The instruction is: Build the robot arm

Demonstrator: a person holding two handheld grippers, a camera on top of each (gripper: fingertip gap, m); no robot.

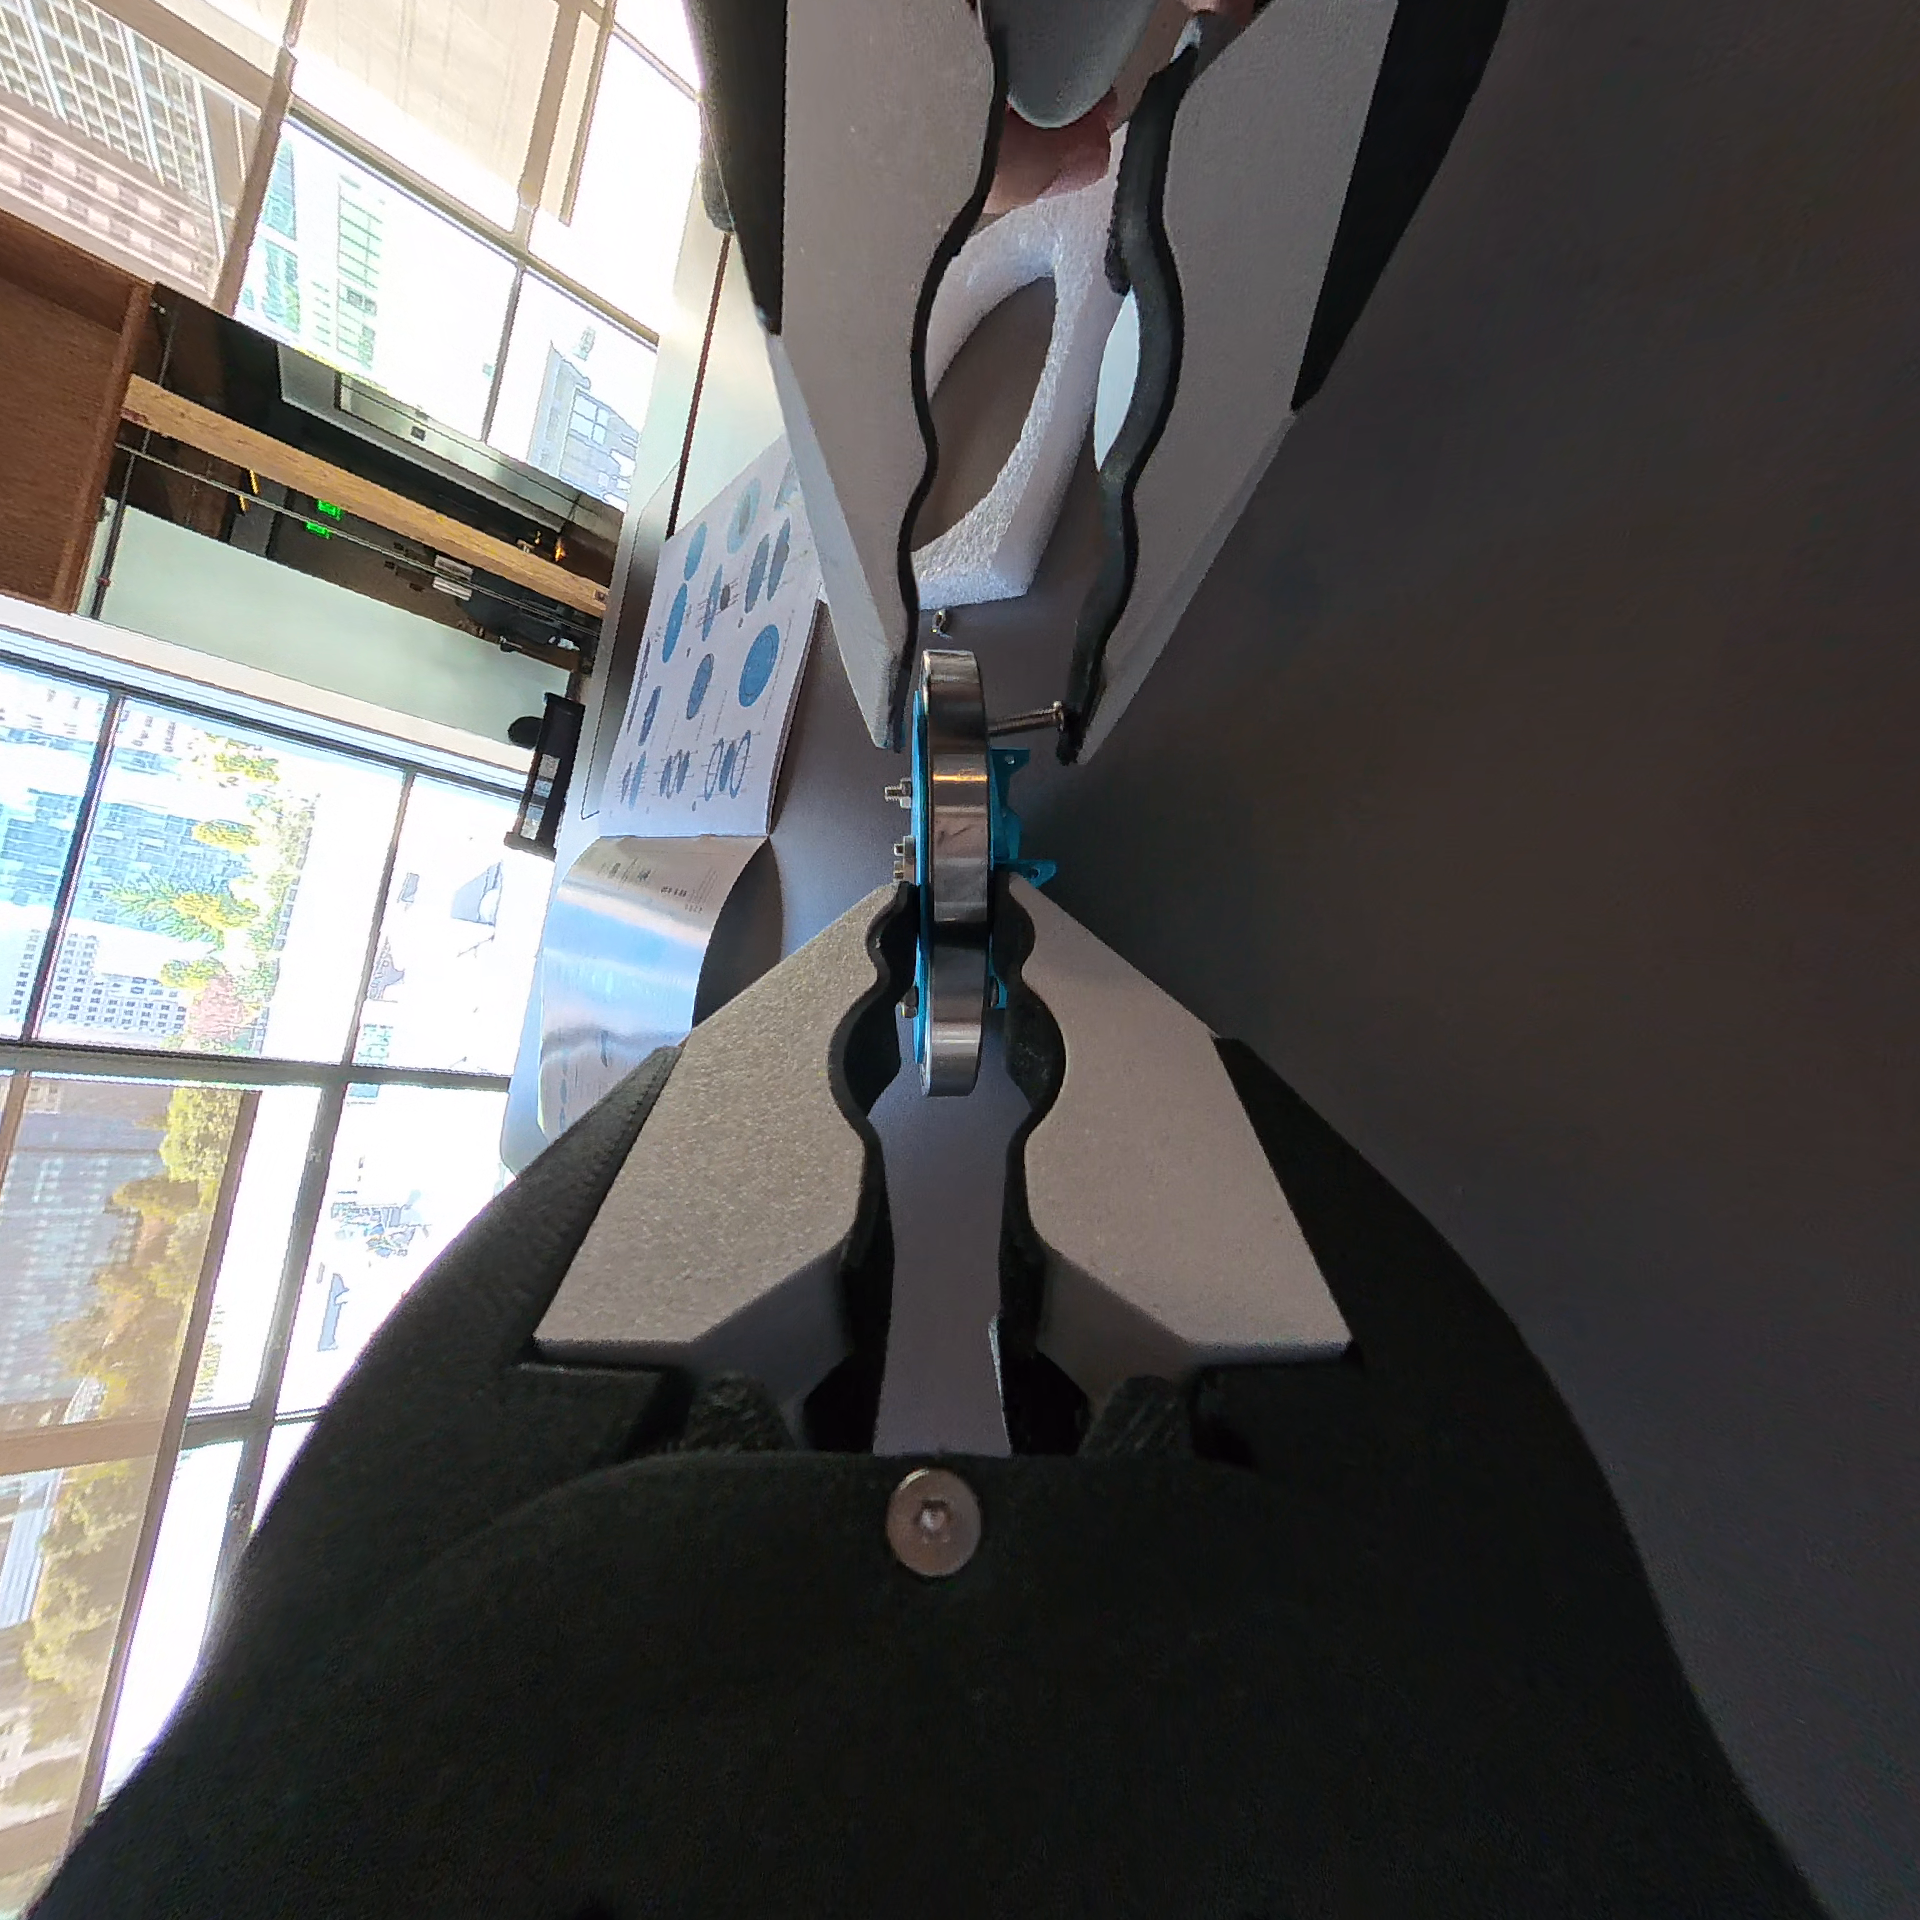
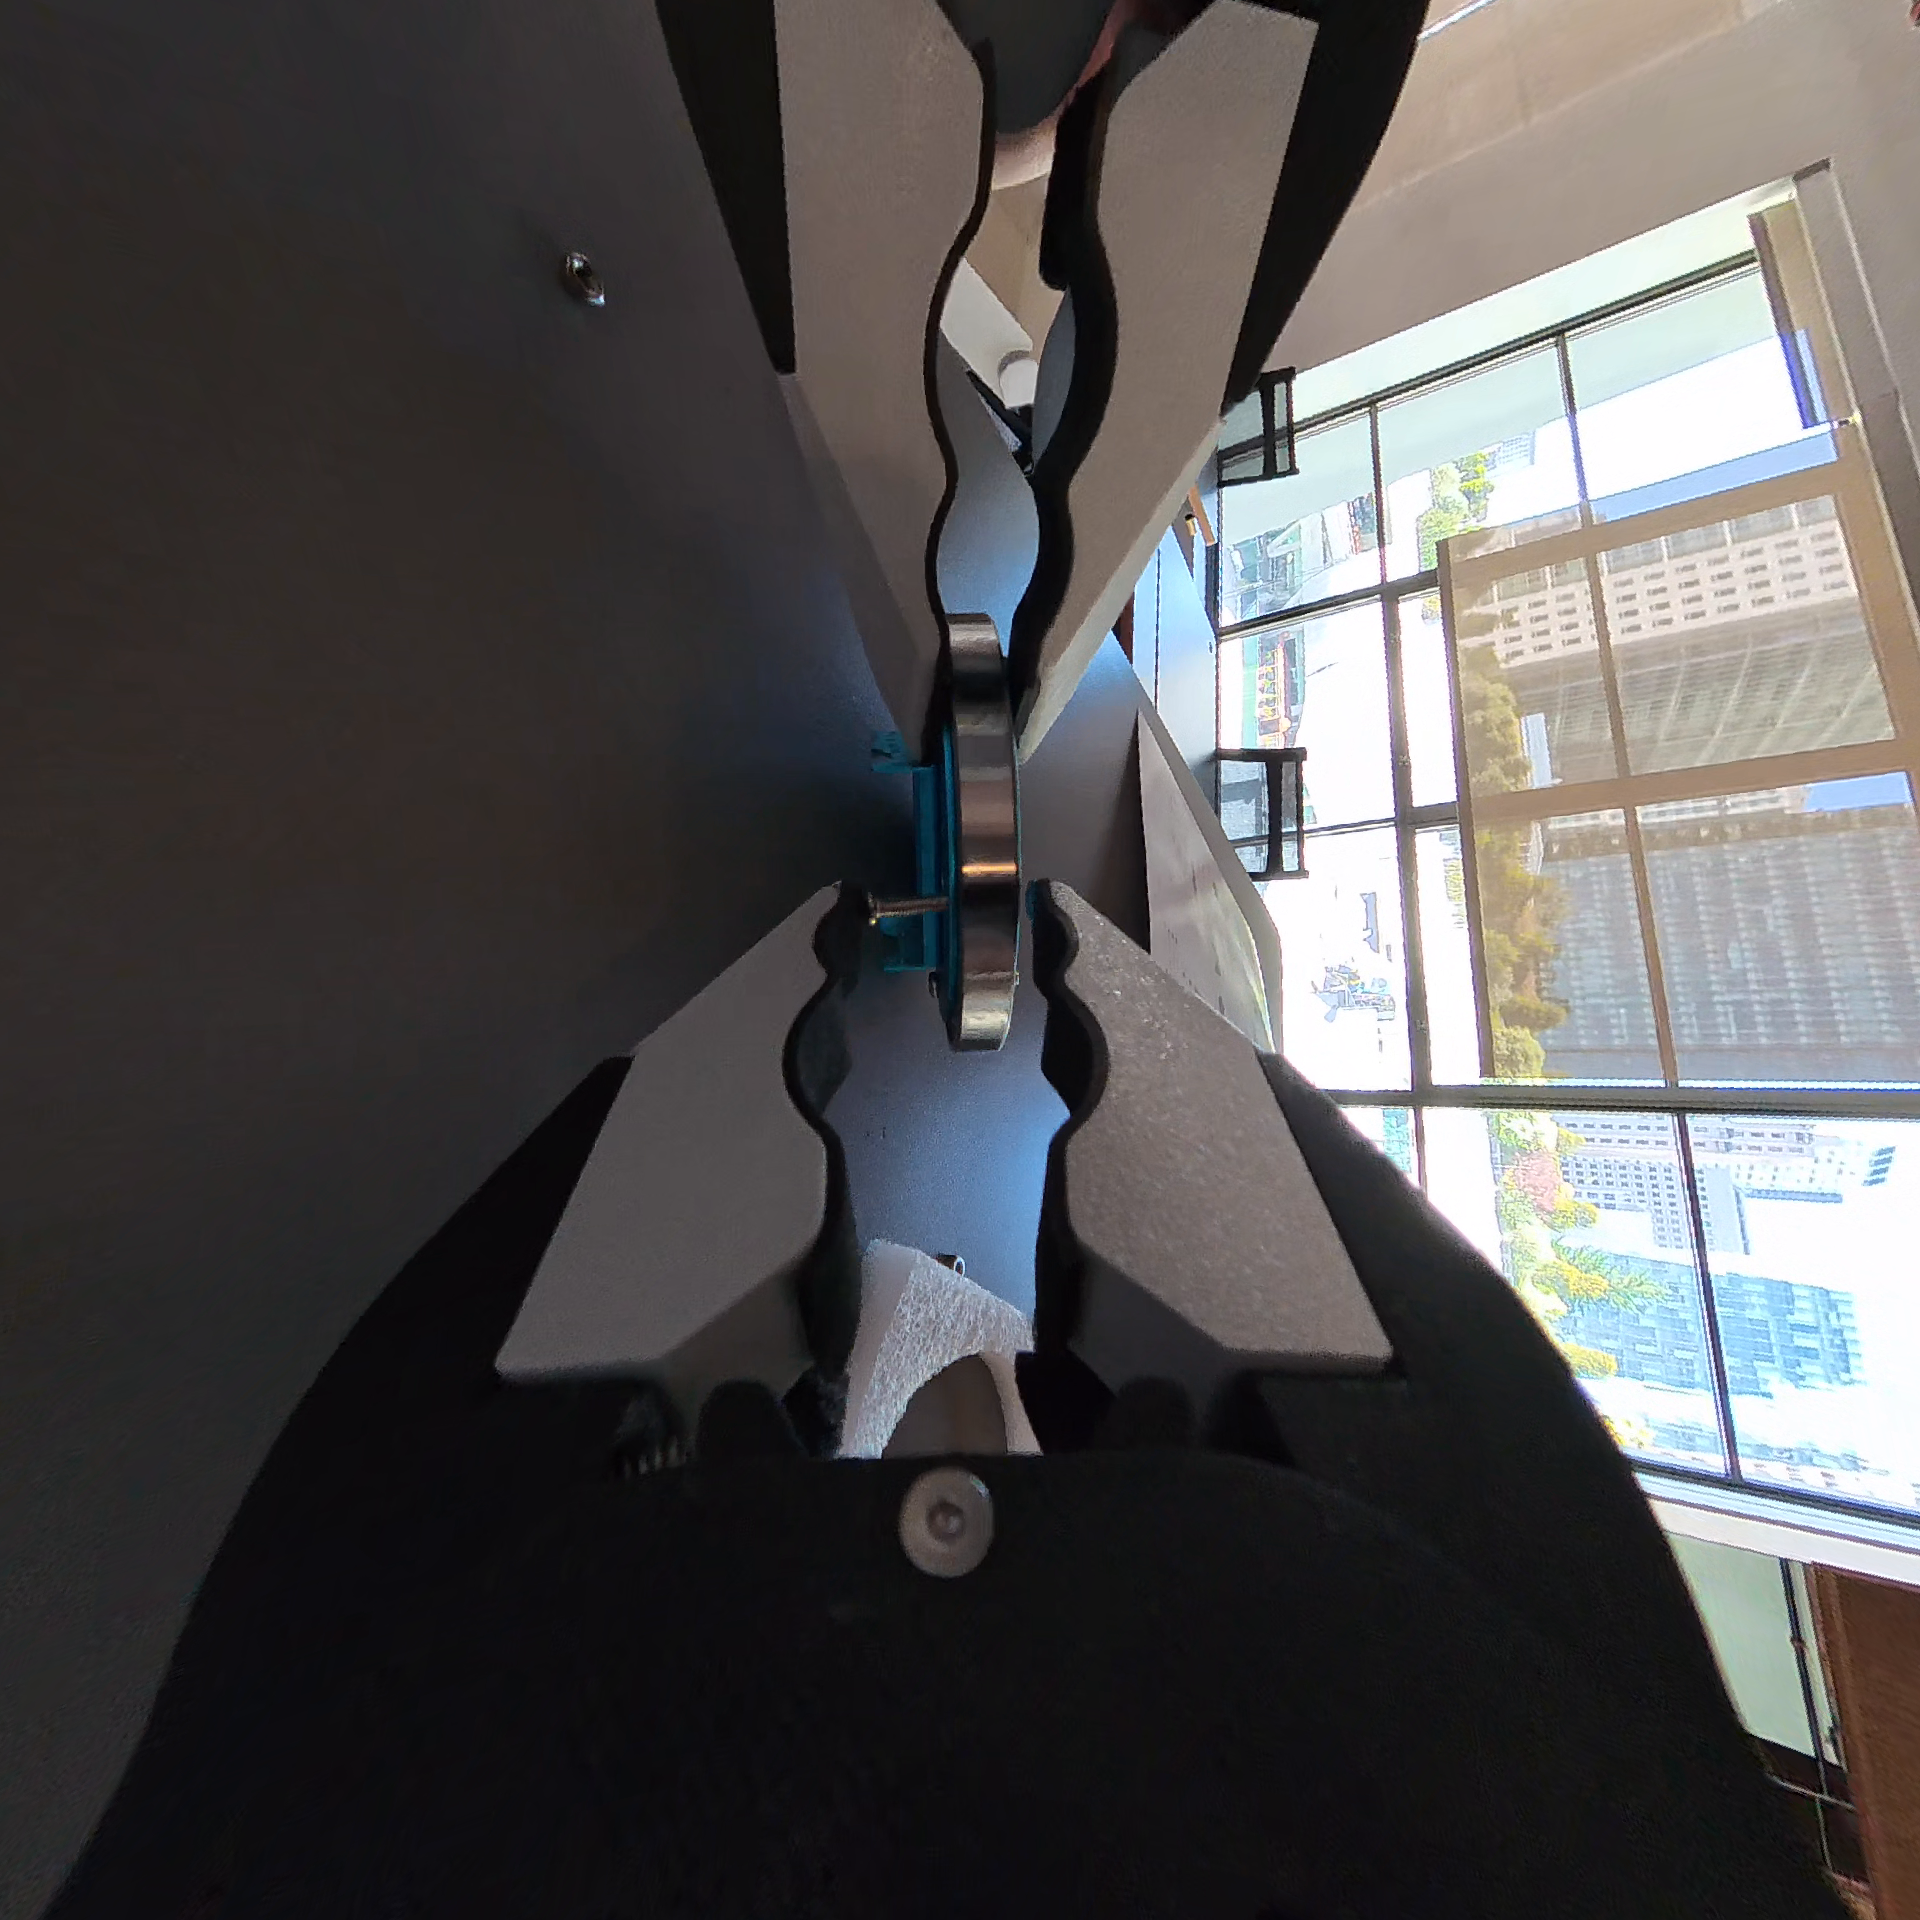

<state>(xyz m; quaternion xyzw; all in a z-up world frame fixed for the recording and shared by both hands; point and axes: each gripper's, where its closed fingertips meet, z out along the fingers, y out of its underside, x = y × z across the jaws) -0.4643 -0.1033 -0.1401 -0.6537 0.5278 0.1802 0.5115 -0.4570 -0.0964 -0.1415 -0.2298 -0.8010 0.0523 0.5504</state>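
Both grippers meet on one small assembly held edge-on between them, just above the dark grey table (image 1: 1558, 727). It is a thick steel ring (image 1: 956, 862), polished and bright along its rim like a bearing, fixed to a blue plastic part (image 1: 1006, 821) that sits flush against one face and sticks out in small brackets on the table side. Small screw ends show on the ring's other face, and one long screw (image 1: 1029, 717) juts out sideways from the blue part toward the table.

The left gripper (image 1: 956, 935) is closed narrow on the lower end of the ring, its black wavy pads pressing the ring and blue part from both sides. The right gripper (image 2: 935, 914) comes from the opposite end, fingers set a little wider; one tip touches the head of the long screw, and the other lies close beside the ring's face, though I cannot tell if it truly grips.

Behind lie a white foam block (image 1: 997, 416) with a round hole and an open booklet (image 1: 717, 686) with blue diagrams on the table.
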